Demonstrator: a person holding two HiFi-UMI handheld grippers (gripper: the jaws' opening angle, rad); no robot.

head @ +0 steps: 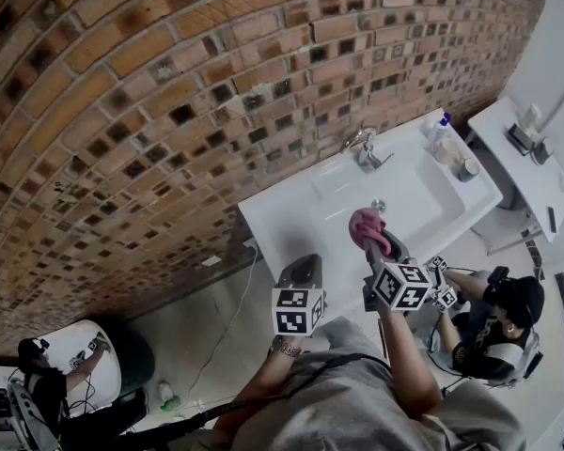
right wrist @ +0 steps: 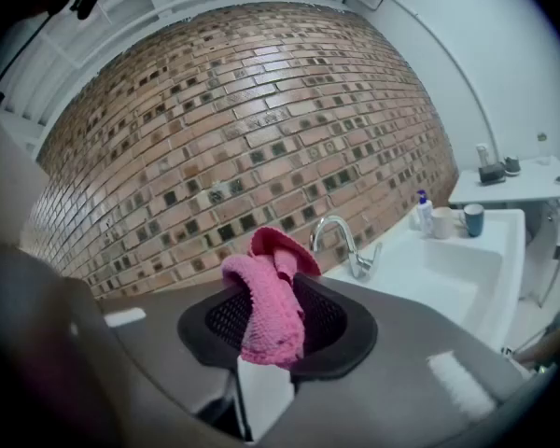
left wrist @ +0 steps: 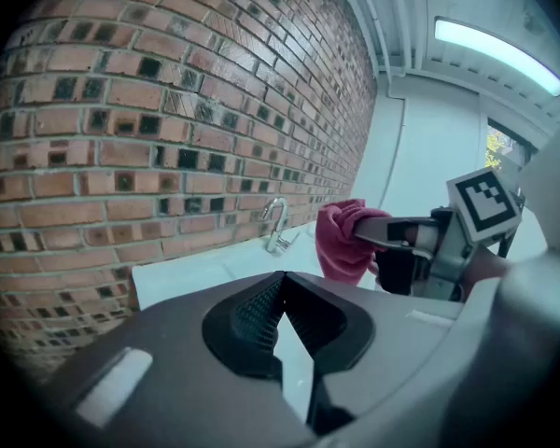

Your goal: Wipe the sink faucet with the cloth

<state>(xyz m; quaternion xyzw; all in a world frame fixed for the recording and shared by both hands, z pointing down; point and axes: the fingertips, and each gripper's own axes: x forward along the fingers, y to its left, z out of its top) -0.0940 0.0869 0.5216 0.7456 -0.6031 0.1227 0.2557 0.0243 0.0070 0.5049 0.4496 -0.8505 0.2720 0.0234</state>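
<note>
Pink cloth (right wrist: 273,329) is hanging clamped in right gripper (right wrist: 267,286) near faucet (right wrist: 342,241) | left gripper (left wrist: 282,280) is hovering farther from faucet, jaws closed, empty.

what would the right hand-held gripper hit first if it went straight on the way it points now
Most likely the faucet: the right hand-held gripper, shut on the pink cloth, aims just left of its spout. Depth is unclear, so it might slip past and meet the brick wall instead.
</note>
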